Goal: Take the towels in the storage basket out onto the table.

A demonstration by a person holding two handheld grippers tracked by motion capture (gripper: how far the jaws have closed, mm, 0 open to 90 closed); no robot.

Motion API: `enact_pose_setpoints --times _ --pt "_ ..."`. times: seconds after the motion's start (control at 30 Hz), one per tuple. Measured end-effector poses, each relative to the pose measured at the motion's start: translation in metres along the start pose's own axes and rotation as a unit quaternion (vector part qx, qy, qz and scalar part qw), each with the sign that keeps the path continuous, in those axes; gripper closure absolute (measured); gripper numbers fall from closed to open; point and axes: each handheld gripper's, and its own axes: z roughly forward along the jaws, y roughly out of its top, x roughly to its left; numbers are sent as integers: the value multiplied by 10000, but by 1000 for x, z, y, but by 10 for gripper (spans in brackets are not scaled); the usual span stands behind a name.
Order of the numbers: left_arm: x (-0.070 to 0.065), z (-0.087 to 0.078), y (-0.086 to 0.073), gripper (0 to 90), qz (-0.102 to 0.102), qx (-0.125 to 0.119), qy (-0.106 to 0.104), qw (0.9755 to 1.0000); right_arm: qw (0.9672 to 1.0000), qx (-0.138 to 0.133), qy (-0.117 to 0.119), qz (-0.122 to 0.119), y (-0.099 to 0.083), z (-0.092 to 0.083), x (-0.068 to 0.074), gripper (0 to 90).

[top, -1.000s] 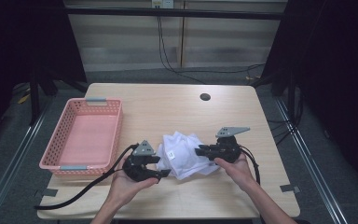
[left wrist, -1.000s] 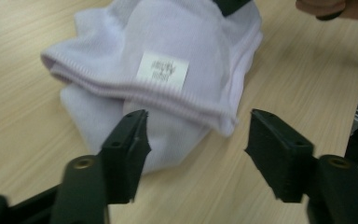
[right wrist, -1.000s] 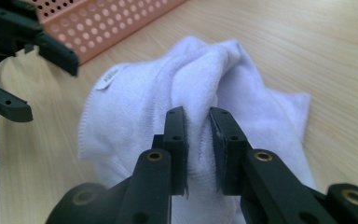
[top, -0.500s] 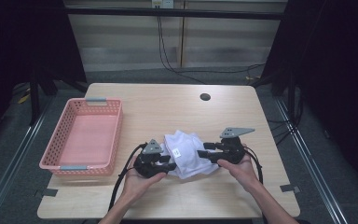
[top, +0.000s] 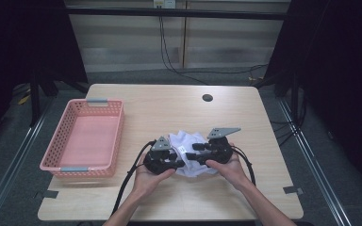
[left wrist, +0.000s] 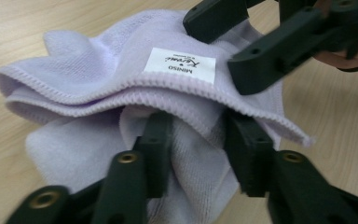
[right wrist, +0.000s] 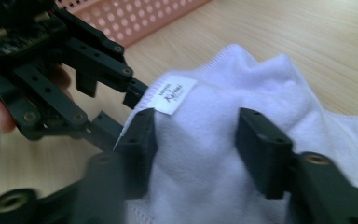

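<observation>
Left claw (top: pixel 178 162): jaws have just been closing, and in the left gripper view they stand on either side of a fold of the white cloth (top: pixel 188 153), the pads pushed in under its upper stitched hem; whether they press the fold tight I cannot tell for certain, but the fabric bunches between them, so read as clamped on the cloth.

Right claw (top: pixel 194 151): jaws have just been opening; in the right gripper view they straddle a raised hump of the cloth, pads at its flanks with the fabric bulging between them and not visibly pinched. Read as apart.

The two claws face each other, tips near one another, with the cloth crumpled between and beneath both. A small white label (left wrist: pixel 179 64) on the cloth lies just ahead of the left claw's jaws and beside the right claw's left jaw.

The cloth rests on the wooden tabletop (top: pixel 169 108). The pink basket (top: pixel 56 160) stands well apart, out beyond the left claw.
</observation>
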Motion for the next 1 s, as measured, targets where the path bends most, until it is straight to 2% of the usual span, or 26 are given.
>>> enact_pose_setpoints --times 0.1,0.2,0.23,0.27,0.3,0.37,0.4,0.43,0.47,0.5,0.57,0.63,0.67,0.77,0.83,0.87,0.93,0.97,1.0 --pt "0 -4 1 756 8 -59 -30 10000 9999 60 -109 -97 -1 -4 2 754" --pt "2 -14 4 781 -76 -259 -121 9996 9999 -149 14 -10 1 -14 0 867" --pt "3 -19 5 782 -106 -343 -143 9993 9997 -245 -21 14 2 -18 -2 879" --pt "3 -23 6 783 -118 -432 -139 9989 9995 -303 -98 33 4 -22 -5 882" --pt "5 -29 7 848 -99 -519 -153 9985 9993 -338 -105 86 5 -27 -9 884" --pt "7 -38 8 863 -120 -590 -99 9981 9984 -478 -220 218 6 -35 -17 885" --pt "7 -42 9 870 -91 -607 12 9981 9978 -552 -192 302 6 -39 -21 885" --pt "9 -45 10 872 -135 -661 -23 9977 9974 -595 -170 356 6 -42 -25 885" --pt "11 -47 10 872 -178 -702 -58 9974 9972 -626 -225 354 7 -45 -26 885" --pt "11 -48 11 873 -172 -721 13 9972 9968 -673 -214 383 8 -48 -28 885" --pt "12 -49 11 873 -151 -733 -25 9972 9960 -726 -418 310 11 -53 -28 886" --pt "11 -53 13 878 -152 -825 -48 9965 9952 -780 -485 327 16 -58 -32 886" --pt "11 -57 16 879 -152 -872 -19 9961 9944 -806 -606 328 19 -61 -34 886" --pt "13 -75 24 879 -220 -1207 -37 9924 9922 -923 -759 345 32 -75 -46 887" --pt "14 -91 31 880 -111 -1319 117 9911 9897 -1022 -948 339 42 -86 -54 887" --pt "14 -91 31 880 -111 -1319 117 9911 9897 -1022 -948 339 42 -86 -54 887" --pt "15 -101 35 880 -100 -1410 144 9898 9863 -1133 -1139 360 54 -99 -65 888" --pt "15 -107 37 880 -103 -1489 186 9886 9848 -1156 -1247 348 58 -103 -68 889" --pt "15 -120 41 880 -109 -1684 203 9854 9818 -1169 -1465 318 66 -113 -79 889"
